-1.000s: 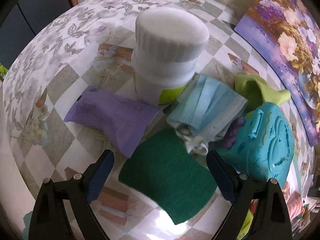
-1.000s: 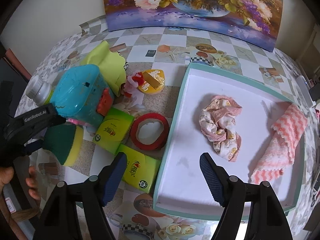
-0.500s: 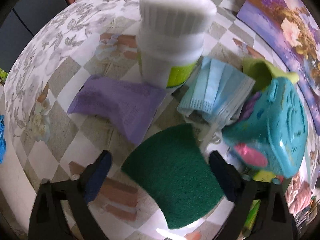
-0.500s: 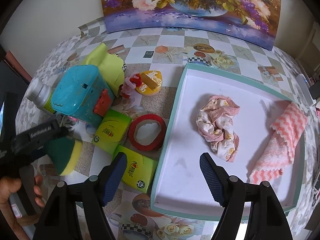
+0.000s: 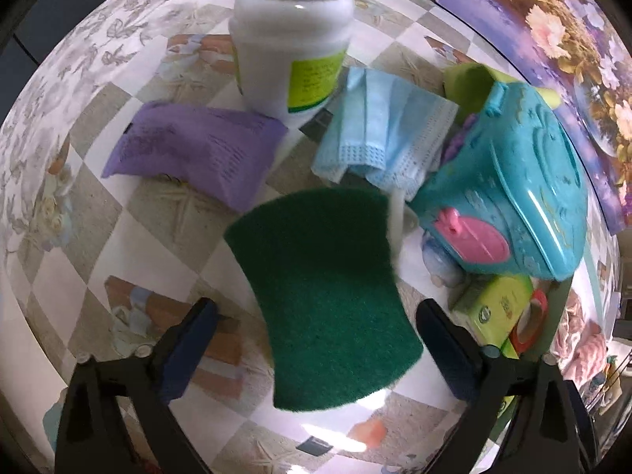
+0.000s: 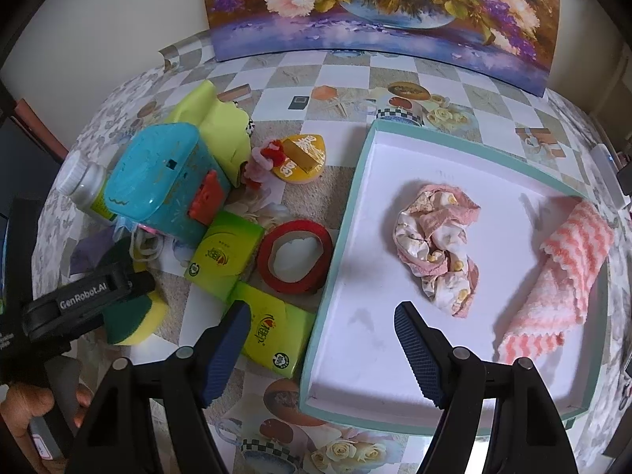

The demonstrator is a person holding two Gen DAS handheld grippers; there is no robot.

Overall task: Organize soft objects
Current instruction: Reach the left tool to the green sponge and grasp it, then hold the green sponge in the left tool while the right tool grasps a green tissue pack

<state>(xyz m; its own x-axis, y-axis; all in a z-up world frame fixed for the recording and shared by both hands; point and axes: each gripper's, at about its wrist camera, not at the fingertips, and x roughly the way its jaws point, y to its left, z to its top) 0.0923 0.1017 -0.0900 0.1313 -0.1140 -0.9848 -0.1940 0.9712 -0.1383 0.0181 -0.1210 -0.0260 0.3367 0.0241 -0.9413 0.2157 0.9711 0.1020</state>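
Observation:
A green scouring sponge [image 5: 324,296] with a yellow underside [image 6: 146,316] lies on the checked tablecloth. My left gripper [image 5: 316,316] points straight down over it. Its jaws are closing with the sponge between them, and the pads stand clear of the sponge's edges. Just beyond lie blue face masks [image 5: 383,138] and a purple pouch [image 5: 197,150]. My right gripper [image 6: 322,312] hangs open and empty over the left rim of a teal-edged white tray [image 6: 347,213]. A floral cloth [image 6: 434,245] and a pink striped towel [image 6: 568,268] lie in the tray.
A white bottle [image 5: 288,39] and a teal toy case [image 5: 513,181] stand close behind the sponge. Two green tissue packs [image 6: 225,256], a red tape roll [image 6: 294,256], a yellow-green cloth [image 6: 213,118] and a yellow heart-shaped item [image 6: 304,154] lie left of the tray. A flower painting leans at the back.
My left gripper has sunk and shifted over the sponge, which now fills the space between its jaws; the bottle has slid up the frame. The right gripper has kept still.

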